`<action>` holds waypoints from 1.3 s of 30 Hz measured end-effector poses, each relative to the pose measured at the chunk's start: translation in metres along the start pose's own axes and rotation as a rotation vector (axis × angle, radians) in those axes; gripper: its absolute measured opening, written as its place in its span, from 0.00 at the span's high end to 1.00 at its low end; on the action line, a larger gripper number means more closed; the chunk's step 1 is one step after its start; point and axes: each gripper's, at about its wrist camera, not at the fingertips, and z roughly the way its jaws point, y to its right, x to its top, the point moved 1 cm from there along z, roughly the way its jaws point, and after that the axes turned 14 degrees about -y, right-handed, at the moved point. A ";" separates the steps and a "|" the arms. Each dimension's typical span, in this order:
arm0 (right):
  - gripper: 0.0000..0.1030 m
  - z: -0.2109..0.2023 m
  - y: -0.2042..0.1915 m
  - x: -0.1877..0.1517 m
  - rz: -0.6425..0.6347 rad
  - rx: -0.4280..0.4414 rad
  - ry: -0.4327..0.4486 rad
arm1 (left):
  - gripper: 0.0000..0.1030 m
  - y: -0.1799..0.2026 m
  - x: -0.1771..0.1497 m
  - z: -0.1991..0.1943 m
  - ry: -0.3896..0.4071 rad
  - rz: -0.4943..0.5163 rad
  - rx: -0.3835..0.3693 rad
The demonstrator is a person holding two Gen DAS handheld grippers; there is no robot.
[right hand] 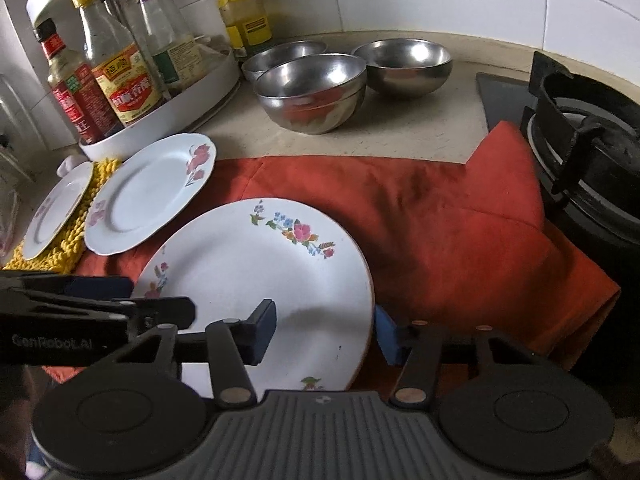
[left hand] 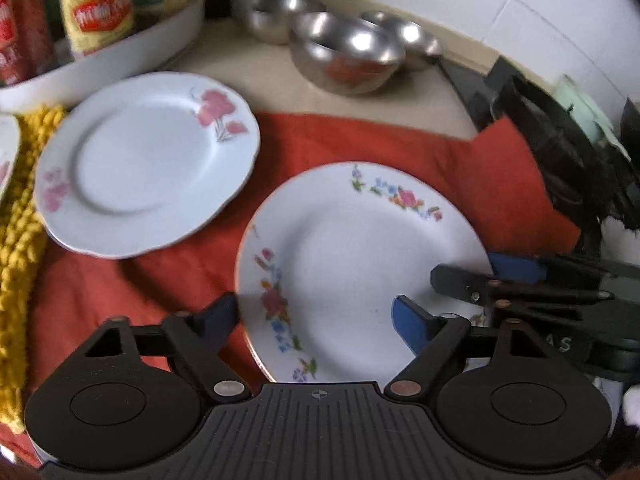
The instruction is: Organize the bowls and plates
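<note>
A white plate with coloured flowers (left hand: 360, 264) (right hand: 256, 280) lies on the red cloth (right hand: 440, 232). My left gripper (left hand: 316, 320) straddles its left rim, one finger outside and one over the plate, with a wide gap and no pad pressing. My right gripper (right hand: 324, 334) straddles the right rim the same way, its blue pad close beside the edge. Each gripper shows in the other's view: the right gripper (left hand: 488, 272), the left gripper (right hand: 140, 300). A rose-patterned plate (left hand: 148, 164) (right hand: 148, 196) lies to the left. Three steel bowls (left hand: 344, 56) (right hand: 312, 92) stand behind on the counter.
A third plate (right hand: 56, 216) rests on a yellow knitted mat (right hand: 76, 232) at far left. A white turntable (right hand: 168, 116) holds several sauce bottles at back left. A black gas stove (right hand: 588, 152) stands at the right, overlapped by the cloth's corner.
</note>
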 end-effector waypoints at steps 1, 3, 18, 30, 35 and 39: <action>0.53 0.000 0.001 0.000 -0.006 0.006 0.000 | 0.14 0.001 0.001 0.000 -0.002 -0.003 0.005; 0.56 0.000 0.004 0.001 -0.005 0.020 -0.001 | 0.14 0.001 0.003 0.000 -0.003 -0.021 0.005; 0.56 0.008 0.005 0.026 -0.041 0.081 -0.008 | 0.17 -0.009 0.002 -0.012 0.020 -0.099 0.039; 0.56 -0.002 -0.028 0.067 -0.099 0.057 0.108 | 0.16 -0.101 0.011 -0.045 0.079 -0.299 0.053; 0.56 0.023 -0.059 0.093 -0.167 0.078 0.081 | 0.16 -0.124 0.017 -0.043 0.092 -0.337 0.046; 0.56 0.042 -0.074 0.109 -0.183 0.097 0.055 | 0.16 -0.133 0.022 -0.036 0.091 -0.348 0.035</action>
